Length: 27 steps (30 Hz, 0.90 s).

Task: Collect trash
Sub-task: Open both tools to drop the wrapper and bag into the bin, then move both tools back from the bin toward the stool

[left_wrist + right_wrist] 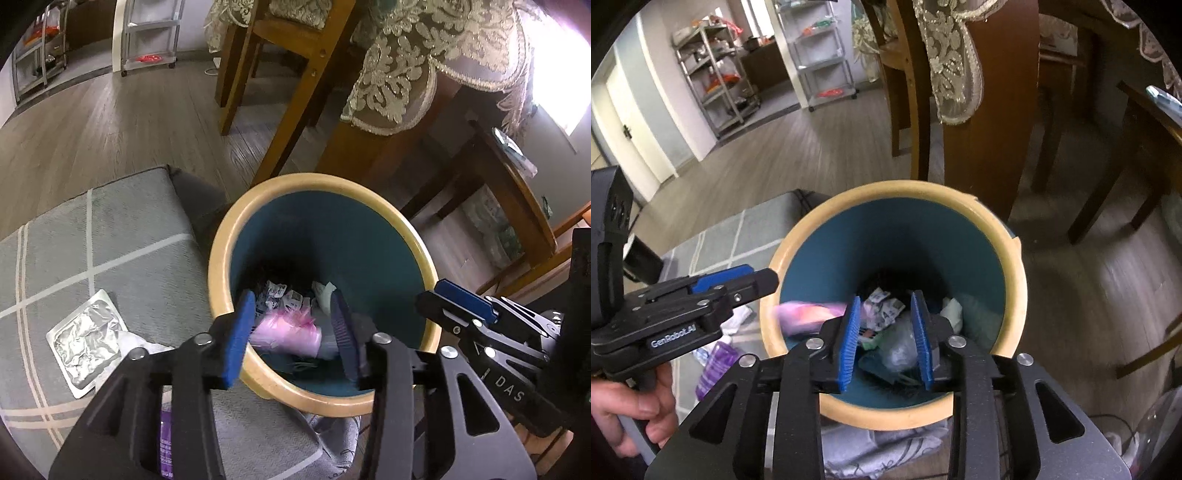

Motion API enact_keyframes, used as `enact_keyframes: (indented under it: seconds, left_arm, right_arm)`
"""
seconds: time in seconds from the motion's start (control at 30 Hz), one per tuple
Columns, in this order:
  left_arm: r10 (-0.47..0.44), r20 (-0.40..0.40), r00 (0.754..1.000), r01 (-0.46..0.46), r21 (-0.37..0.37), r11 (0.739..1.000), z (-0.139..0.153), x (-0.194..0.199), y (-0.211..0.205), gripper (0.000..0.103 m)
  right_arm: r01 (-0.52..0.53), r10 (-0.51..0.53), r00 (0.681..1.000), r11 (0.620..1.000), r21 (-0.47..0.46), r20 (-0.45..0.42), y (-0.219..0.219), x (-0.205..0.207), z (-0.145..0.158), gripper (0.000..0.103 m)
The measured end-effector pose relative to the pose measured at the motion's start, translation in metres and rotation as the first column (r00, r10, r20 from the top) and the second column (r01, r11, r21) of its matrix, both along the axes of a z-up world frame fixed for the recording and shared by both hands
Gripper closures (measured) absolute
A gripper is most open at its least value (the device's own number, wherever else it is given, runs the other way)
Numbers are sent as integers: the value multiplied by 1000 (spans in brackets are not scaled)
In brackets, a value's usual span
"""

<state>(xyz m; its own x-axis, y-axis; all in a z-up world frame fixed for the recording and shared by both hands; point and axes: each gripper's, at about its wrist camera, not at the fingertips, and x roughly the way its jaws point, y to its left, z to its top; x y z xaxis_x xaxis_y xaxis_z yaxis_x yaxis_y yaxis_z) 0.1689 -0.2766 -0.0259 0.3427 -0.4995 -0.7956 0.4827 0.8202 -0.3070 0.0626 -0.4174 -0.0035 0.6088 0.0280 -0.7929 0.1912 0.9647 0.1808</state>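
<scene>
A round trash bin with a tan rim and teal inside stands on the floor beside a grey mat; it also shows in the right wrist view. Both grippers hover over its mouth. My left gripper is open and empty; a blurred pink wrapper is in the air between its fingers, over the bin. In the right wrist view the pink wrapper is at the bin's left rim. My right gripper is open and empty. Crumpled paper and plastic lie at the bin's bottom.
A silver foil packet and white tissue lie on the grey checked mat. A purple wrapper lies near the bin. Wooden chair legs and a lace tablecloth stand behind the bin. Metal shelves are far back.
</scene>
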Motion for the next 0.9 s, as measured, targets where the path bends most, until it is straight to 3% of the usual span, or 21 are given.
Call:
enact_keyframes:
  seconds: [0.37, 0.9]
  left_arm:
    - [88, 40, 995, -88, -17, 996, 22, 3, 55, 34]
    - [228, 19, 973, -229, 60, 972, 3, 9, 161, 32]
  right_arm:
    - [-1, 1, 999, 1000, -3, 51, 4, -1, 13, 54]
    - [-118, 118, 991, 993, -11, 65, 53, 13, 17, 49]
